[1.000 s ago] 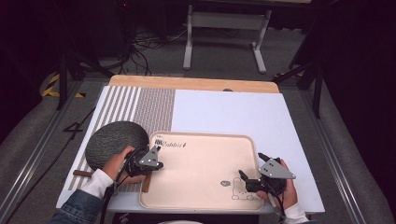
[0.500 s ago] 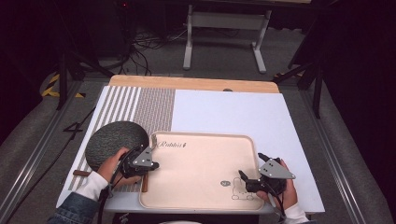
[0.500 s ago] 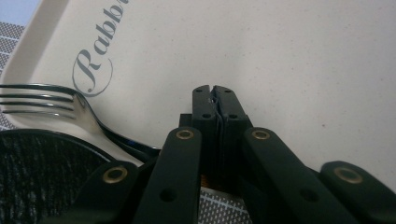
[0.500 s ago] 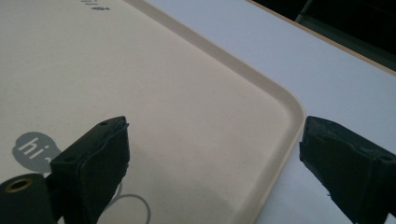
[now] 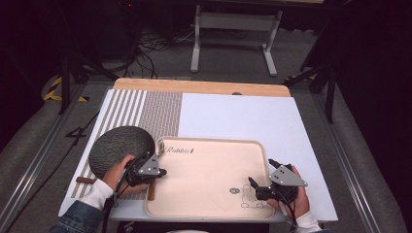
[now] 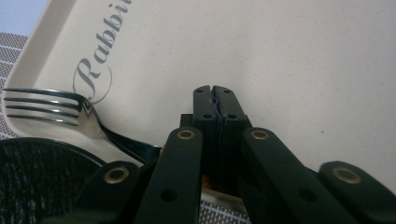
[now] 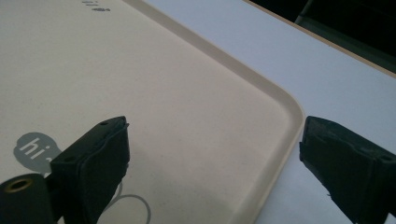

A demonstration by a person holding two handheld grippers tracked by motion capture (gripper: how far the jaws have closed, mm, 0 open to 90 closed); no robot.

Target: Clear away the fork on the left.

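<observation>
Where two claws rest, one tray, one fork, one dark plate

Looks like a lab/studio test setup: dark room, floor cables, metal stand legs, yellow-black hazard tape, white-topped work table w/ staged tray & placemat.

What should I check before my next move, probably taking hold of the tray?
1. Right claw open: ok.
2. Tray rim between the right claw's jaws: ok, one jaw over the tray, one outside it.
3. Left claw open for the rim: not ok, shut over the tray.
4. Fork clear of the tray: not ok, tines seem to overlap its corner.
5. Plate clear of the tray: cannot tell, edges look touching.
</observation>
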